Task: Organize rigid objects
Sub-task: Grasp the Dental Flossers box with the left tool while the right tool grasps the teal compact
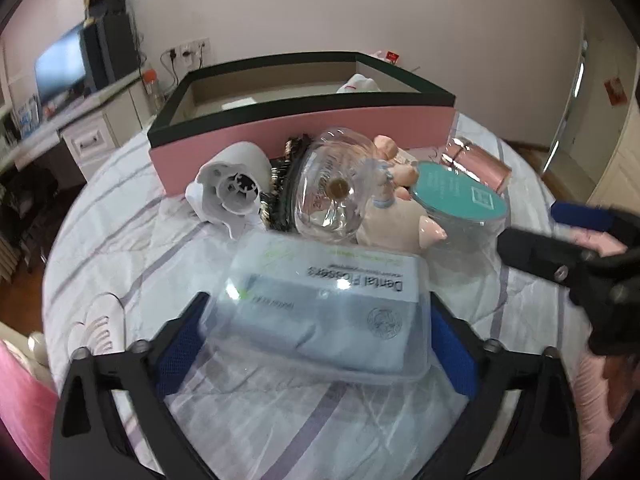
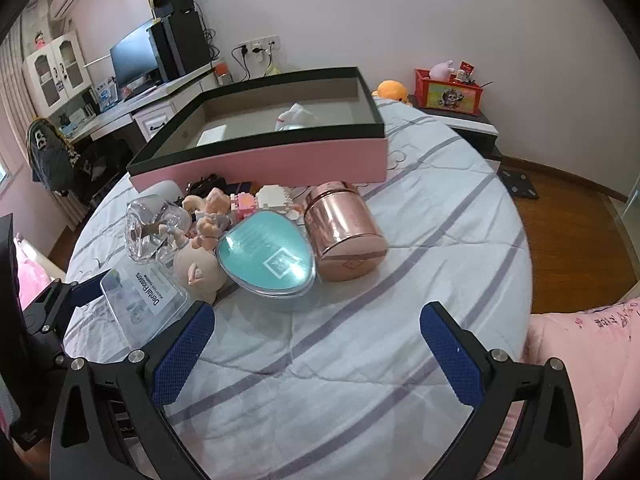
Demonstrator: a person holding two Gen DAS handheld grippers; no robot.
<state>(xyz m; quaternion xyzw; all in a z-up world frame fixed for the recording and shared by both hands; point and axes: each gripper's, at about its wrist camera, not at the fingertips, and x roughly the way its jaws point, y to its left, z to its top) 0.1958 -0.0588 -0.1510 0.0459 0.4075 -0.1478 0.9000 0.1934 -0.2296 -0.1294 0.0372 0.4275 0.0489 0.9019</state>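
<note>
The clear rectangular plastic box of dental flossers [image 1: 324,312] lies flat on the white bed quilt with lilac stripes [image 2: 360,360], in front of the clutter and the pink open-topped storage box with a dark rim [image 2: 260,160]. The left claw [image 1: 316,344] stands spread, blue pads flanking the box's short ends without visibly pressing. The right claw [image 2: 316,352] is spread too, over bare quilt and holding nothing.

The box looks light, stiff and thin-walled, with a glossy lid likely to slip; a firm squeeze might bow it. Its short end walls, low down, seem the safest hold. Its long axis runs across the left wrist view, from pad to pad, label upward and reading upside down.
</note>
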